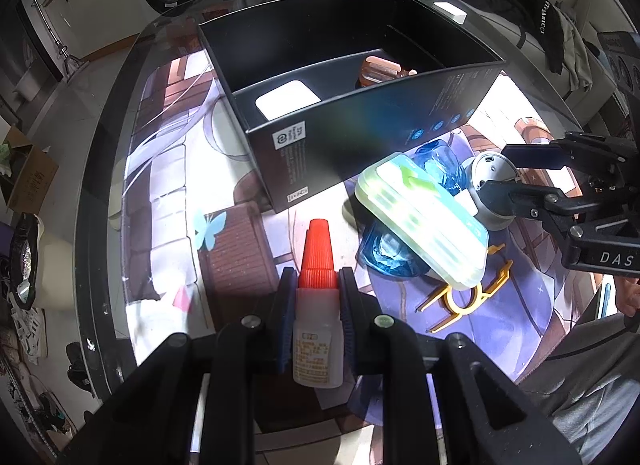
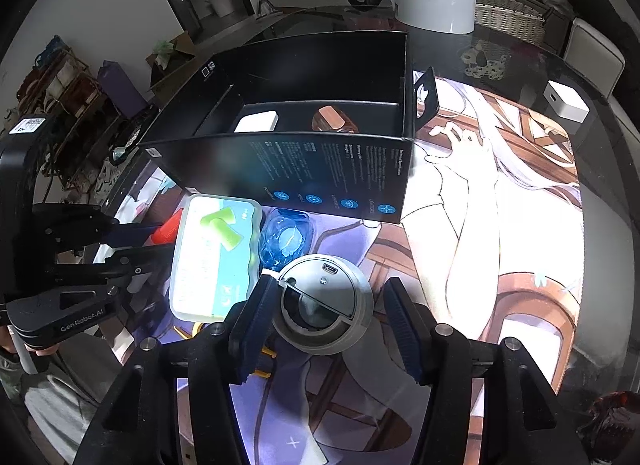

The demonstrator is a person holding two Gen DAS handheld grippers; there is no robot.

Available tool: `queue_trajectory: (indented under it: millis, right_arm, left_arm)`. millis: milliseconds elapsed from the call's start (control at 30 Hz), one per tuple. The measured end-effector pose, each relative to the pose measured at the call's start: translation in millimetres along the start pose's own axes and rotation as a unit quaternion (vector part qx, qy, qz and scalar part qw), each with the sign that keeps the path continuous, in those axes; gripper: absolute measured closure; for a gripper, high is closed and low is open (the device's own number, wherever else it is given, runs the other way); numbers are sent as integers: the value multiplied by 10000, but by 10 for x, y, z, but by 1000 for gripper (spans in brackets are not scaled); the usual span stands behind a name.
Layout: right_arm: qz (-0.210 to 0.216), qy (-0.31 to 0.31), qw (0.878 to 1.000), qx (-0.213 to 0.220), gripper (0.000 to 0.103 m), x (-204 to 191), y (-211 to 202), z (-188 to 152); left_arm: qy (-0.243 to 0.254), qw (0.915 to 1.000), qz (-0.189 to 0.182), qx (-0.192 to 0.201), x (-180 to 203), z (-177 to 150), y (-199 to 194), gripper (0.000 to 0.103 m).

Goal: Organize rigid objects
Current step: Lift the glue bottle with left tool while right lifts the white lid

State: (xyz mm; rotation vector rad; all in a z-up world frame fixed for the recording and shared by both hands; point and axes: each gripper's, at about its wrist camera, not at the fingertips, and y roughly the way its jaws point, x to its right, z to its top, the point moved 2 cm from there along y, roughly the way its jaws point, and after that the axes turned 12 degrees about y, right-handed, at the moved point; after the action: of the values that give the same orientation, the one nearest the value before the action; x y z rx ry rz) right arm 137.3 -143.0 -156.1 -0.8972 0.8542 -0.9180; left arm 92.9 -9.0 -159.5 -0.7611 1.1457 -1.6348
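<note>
Gripping a small glue bottle [image 1: 318,339] with a ribbed red cap, the left gripper [image 1: 318,297] had its blue pads pressed against both sides of the white body, the bottle upright and lifted above the printed mat [image 1: 168,193] near the table's near edge. Ahead of it stood the open black cardboard box [image 1: 360,137], its long printed side facing the grippers; inside, a flat white block [image 1: 288,99] lay toward the left end and a brown ribbed object [image 1: 380,69] toward the right. To the right of the bottle, a pale green plastic case [image 1: 424,221] lay tilted, propped on a clear blue object [image 1: 390,253], with a yellow clip-like piece [image 1: 468,297] on the mat just beside it. Further right, the right gripper [image 2: 326,313] sat spread wide around a round grey disc-shaped device [image 2: 324,305], its left pad touching or nearly touching the rim and its right pad apart from it, so nothing was clamped yet. A white cube [image 2: 566,107] rested alone toward the mat's far right corner.

The step in hand looked like carrying the glue bottle to the box while the right side prepared a second pick. The next move would call for raising the bottle over the box's near wall and letting go in a free spot, and for closing the right pads evenly on the disc's rim, which might slip given its rounded edge.
</note>
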Motion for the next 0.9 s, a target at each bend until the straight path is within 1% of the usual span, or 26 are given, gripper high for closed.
queue_trajectory:
  millis: [100,200,267,400,467,533,633,767,900]
  right_arm:
    - [-10,-39,10000,-31,47,-7,-1,4]
    - [-175,-186,9997,-60,47,55,-28,14]
    - [-196,-36,9998,-75,47,166,-49,26]
    - [-459,126,9989,42,47,348,-110,62]
    - [-409,282,9987,70,49,406,-161,80]
    - [-213,344,9991,127,49,403,-221,108]
    - [-256,290,9991,167,48,407,-240,137]
    - [-279,292,9992,4,48,400,-113,86]
    - [-327,290,9990,45,45,418,-97,76]
  left_arm:
    - [0,10000,-4,1,-2,0,0,84]
    - [-15,10000,-16,1,-1,-3,-3,84]
    - [-11,10000,-15,4,-3,-7,-5,84]
    - [-10,10000,-6,2,-4,-1,-5,84]
    - [-6,10000,-9,1,-4,-3,-6,84]
    - [-5,10000,-10,3,-6,-1,-6,84]
    - [-3,10000,-6,2,-6,-2,-8,84]
    - [9,10000,-10,8,-10,3,-4,84]
    - [16,10000,17,10,-2,12,2,83]
